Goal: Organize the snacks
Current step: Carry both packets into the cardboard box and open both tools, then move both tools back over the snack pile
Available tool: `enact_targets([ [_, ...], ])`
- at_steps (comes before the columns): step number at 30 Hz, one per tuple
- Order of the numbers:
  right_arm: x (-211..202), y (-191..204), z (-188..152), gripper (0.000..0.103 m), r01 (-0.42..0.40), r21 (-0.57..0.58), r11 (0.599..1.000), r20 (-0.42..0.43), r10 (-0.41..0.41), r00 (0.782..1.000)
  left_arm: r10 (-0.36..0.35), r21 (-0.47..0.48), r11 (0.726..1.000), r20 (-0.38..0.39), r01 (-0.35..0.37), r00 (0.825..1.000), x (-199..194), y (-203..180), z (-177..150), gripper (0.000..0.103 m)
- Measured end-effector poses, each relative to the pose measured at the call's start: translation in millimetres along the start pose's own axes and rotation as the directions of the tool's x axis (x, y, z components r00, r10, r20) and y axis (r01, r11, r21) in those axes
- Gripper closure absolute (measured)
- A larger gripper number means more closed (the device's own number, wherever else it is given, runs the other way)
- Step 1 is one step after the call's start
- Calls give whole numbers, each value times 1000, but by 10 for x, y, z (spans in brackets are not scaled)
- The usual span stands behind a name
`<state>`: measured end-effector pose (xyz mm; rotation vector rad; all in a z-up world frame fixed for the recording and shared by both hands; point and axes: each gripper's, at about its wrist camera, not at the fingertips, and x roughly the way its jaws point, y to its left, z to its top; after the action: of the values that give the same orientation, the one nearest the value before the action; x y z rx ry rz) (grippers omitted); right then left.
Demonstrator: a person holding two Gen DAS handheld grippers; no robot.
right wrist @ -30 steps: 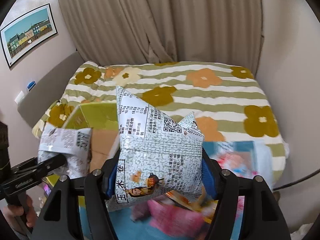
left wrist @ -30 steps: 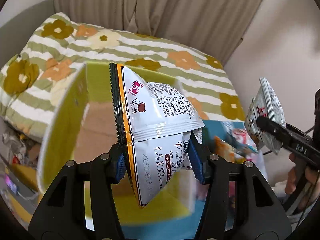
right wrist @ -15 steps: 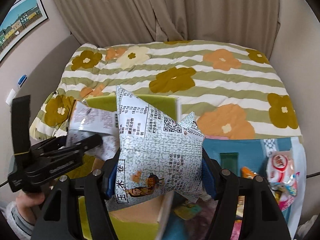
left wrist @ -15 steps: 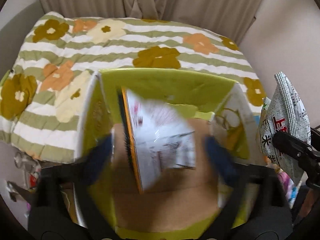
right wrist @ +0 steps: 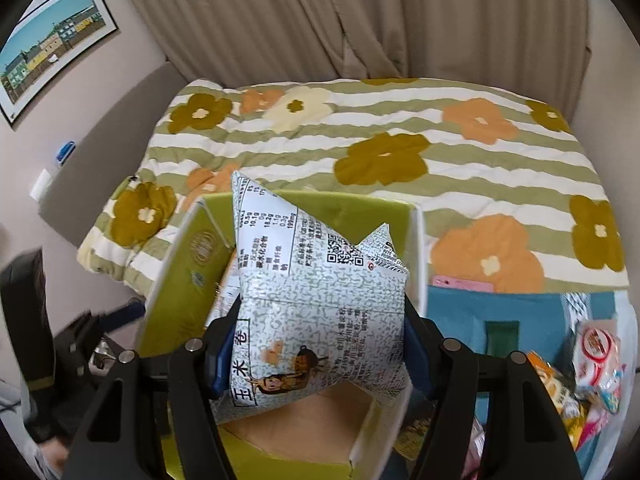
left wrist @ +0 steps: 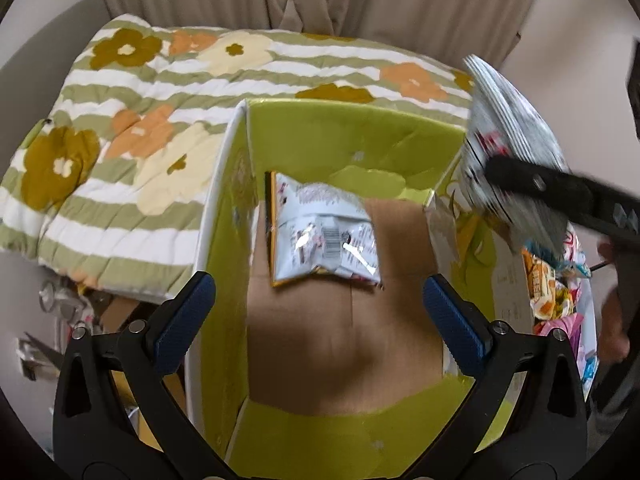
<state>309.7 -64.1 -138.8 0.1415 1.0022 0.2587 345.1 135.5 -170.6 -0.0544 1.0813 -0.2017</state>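
Observation:
A green-lined cardboard box stands open below my left gripper, which is open and empty above it. A white snack packet with an orange edge lies on the box's brown floor. My right gripper is shut on a grey speckled snack bag and holds it over the same box. That bag and a right finger show blurred at the box's right rim in the left wrist view.
The box stands against a bed with a striped flower quilt. A blue cloth to the right carries several more snack packets. Curtains hang behind the bed. Clutter lies on the floor at left.
My left gripper moved over the box, opened and dropped the white packet, which now lies on the box floor. My right gripper carried the grey bag left, over the box.

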Motion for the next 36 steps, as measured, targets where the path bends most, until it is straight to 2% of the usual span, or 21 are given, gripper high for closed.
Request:
enact_targets([
  [8, 403, 75, 175, 37, -16, -29, 999, -24, 15, 1000, 15, -34, 999, 5, -15, 1000, -22, 144, -54, 1],
  [10, 524, 65, 172, 30, -17, -22, 1000, -37, 16, 999, 18, -29, 999, -1, -18, 1000, 7, 145, -53, 1],
  [12, 589, 46, 151, 0, 3, -15, 1000, -31, -3, 1000, 17, -21, 1000, -6, -17, 1000, 34, 155, -64, 1],
  [25, 283, 4, -7, 0, 54, -11, 998, 13, -54, 998, -21, 29, 999, 18, 20, 1000, -54, 79, -41, 1],
  [31, -56, 27, -61, 0, 75, 1, 997, 60, -75, 995, -20, 61, 998, 70, 15, 997, -335, -23, -17, 1],
  [36, -442, 14, -143, 0, 82, 13, 997, 115, -83, 990, -8, 63, 998, 135, -1, 991, -720, -215, -84, 1],
])
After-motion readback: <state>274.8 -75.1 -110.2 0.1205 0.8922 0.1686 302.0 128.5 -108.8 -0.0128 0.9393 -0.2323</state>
